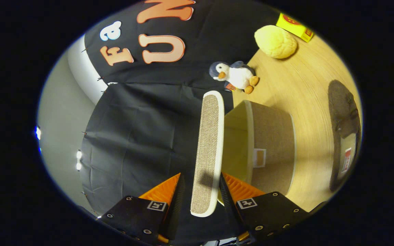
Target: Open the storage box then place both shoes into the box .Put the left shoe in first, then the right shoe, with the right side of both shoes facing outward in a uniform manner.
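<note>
The gripper [200, 191] is reaching forward with its two orange-and-black fingers [164, 191] standing on either side of the lid [208, 153] of the storage box [272, 150], and the lid is sitting edge-on in the gap between them — a long, flat panel covered in brown woven fabric with a white rim running all the way round it. The jaws are closed in near the lid's lower end, one on each face, but whether both pads are actually pressing on it I cannot tell, since a thin dark gap is showing along the left side. The lid is standing away from the box, so the box is lying open: its inside wall is showing pale yellow-green just beside the lid, while its outer wall is wearing the same brown weave, with a white band along the rim and a small white-framed label holder on the side. The box is resting on a light wooden table [306, 95], just ahead of the right finger. Beyond it a stuffed penguin [236, 76] is lying near the black cloth wall [142, 136], and further off a yellow round cushion [275, 41] is sitting just beside a yellow carton [294, 26]. Well apart from the box, a dark shoe [344, 133] is lying on the table.
</note>
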Demonstrator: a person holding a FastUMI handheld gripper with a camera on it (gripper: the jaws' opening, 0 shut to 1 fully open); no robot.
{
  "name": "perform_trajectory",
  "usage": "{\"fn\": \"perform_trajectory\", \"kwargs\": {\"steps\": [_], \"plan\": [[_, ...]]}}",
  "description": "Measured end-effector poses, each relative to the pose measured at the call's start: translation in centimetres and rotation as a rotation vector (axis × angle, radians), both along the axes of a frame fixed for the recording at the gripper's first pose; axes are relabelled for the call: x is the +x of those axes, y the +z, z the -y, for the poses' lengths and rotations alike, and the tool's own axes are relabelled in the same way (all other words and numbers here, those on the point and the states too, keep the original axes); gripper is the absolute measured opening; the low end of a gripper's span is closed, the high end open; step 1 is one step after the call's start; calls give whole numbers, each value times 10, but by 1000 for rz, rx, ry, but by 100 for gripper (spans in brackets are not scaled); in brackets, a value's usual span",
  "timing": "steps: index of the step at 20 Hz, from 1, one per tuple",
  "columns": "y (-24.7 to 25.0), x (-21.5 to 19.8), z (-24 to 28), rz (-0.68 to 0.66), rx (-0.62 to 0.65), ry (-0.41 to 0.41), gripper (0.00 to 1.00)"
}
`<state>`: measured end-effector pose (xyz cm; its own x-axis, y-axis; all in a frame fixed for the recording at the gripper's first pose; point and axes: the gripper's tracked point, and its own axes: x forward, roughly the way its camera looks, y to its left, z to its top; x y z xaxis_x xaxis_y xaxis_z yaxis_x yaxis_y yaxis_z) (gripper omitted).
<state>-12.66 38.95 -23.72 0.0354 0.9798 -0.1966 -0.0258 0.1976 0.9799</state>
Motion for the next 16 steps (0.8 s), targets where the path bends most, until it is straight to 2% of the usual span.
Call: {"fn": "perform_trajectory", "kwargs": {"steps": [1,2,3,5,11,16], "plan": [[5,1,-8,17,-2,-4,51],[10,3,-15,37,-5,-11,46],[18,3,-23,57,-4,-19,36],[34,2,-37,78,14,-14,24],[76,-5,-79,96,47,21,10],[82,-21,-122,110,26,55,9]]}}
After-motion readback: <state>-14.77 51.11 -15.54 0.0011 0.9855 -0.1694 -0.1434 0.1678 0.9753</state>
